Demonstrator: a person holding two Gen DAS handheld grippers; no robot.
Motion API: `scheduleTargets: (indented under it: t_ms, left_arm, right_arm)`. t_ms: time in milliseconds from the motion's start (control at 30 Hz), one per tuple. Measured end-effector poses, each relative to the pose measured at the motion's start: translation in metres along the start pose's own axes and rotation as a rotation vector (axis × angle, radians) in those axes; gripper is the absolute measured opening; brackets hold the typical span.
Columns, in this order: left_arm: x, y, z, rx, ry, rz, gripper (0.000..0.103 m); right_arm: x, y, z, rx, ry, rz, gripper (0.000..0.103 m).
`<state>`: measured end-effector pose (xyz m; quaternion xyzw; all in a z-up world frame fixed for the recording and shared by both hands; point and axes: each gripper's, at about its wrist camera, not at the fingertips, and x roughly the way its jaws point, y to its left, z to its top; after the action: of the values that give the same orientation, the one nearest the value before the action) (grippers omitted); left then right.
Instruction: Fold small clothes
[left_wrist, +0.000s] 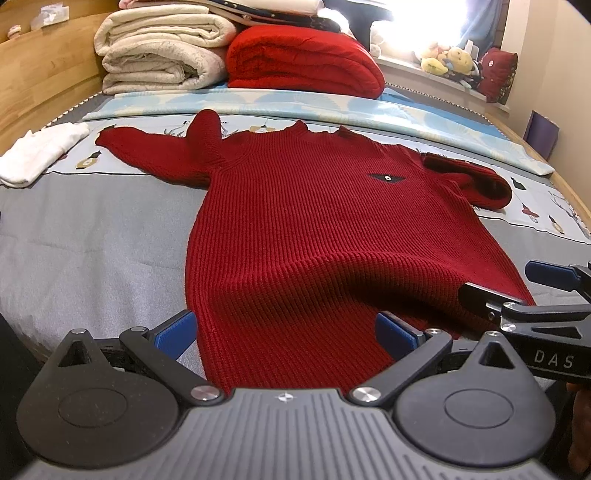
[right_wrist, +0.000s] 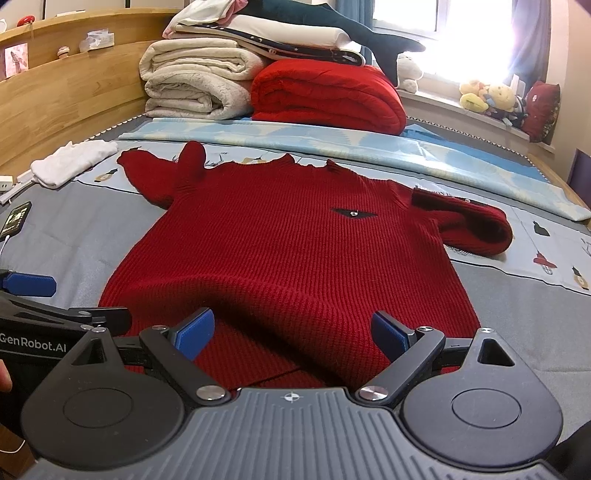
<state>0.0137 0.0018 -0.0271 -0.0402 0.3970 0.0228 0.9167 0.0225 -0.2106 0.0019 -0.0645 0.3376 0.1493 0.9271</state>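
1. One bed (right_wrist: 110, 236) carries everything: a grey cover with a pale blue printed strip across it, and a wooden headboard (right_wrist: 55, 92) beyond the sweater's left sleeve. A bright window with blue curtains sits behind the sweater's collar, its sill lined with plush toys (right_wrist: 487, 98).
2. Beyond the sweater's collar, folded bedding is stacked: cream fleece blankets (right_wrist: 195, 85), thick and fluffy, beside a rolled red quilt (right_wrist: 328, 96).
3. My task's thing, the red sweater (right_wrist: 280, 251), lies flat on the bed in the middle, front side up. It is a chunky rib knit, dark red, with a small dark diamond-shaped badge (right_wrist: 354, 213) on the chest.
4. Its long axis runs away from me: hem nearest my jaws, collar pointing toward the stacked bedding. The left sleeve lies bent and bunched, one part standing up; the right sleeve is folded back on itself near the shoulder.
5. A small white garment (right_wrist: 70, 162) lies crumpled off the sweater's left sleeve, near the headboard. A phone (right_wrist: 14, 218) lies further out on that side.
6. My left gripper (left_wrist: 284, 332) is released, jaws spread wide, its blue pads straddling the sweater's left hem edge without pressing it.
7. My right gripper (right_wrist: 291, 332) is likewise released, jaws wide over the right part of the hem, where the knit humps up a little.
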Motion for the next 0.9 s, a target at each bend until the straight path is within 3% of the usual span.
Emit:
scheduleTargets:
  t_ms: [733, 900]
  left_arm:
    - [0.001, 0.000, 0.001, 0.002, 0.005, 0.001, 0.103]
    - [-0.010, 0.010, 0.011, 0.017, -0.071, 0.010, 0.100]
  right_arm:
    - [-0.001, -0.001, 0.001, 0.007, 0.002, 0.004, 0.092]
    - [-0.007, -0.015, 0.006, 0.029, -0.059, -0.055, 0.091]
